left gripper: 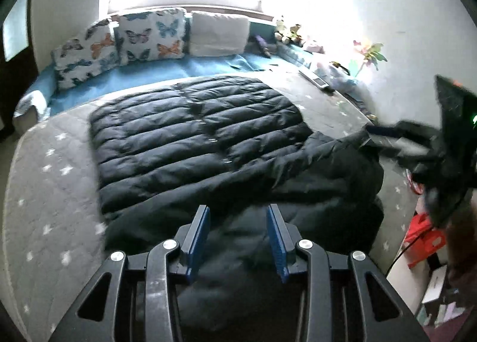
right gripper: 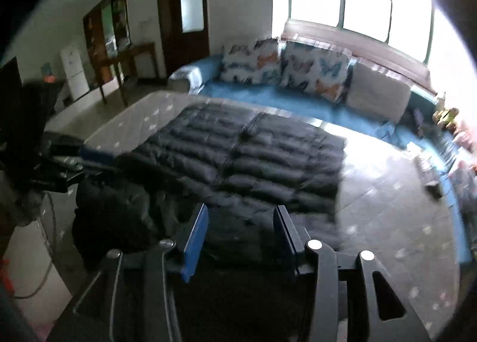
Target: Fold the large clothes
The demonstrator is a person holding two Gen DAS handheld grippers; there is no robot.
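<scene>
A grey star-print mattress (left gripper: 44,192) stretches ahead of both tools. On it lies the black quilted jacket (left gripper: 190,139), flat ahead, bunched under the fingers. The left gripper (left gripper: 238,240) hovers over the bunched end, jaws spread, pinching nothing. The right gripper (right gripper: 241,237) likewise stands spread, empty.

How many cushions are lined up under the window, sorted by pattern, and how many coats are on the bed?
Butterfly-print cushions: 2
Plain white cushion: 1
Black quilted puffer coat: 1
Total: 4
</scene>
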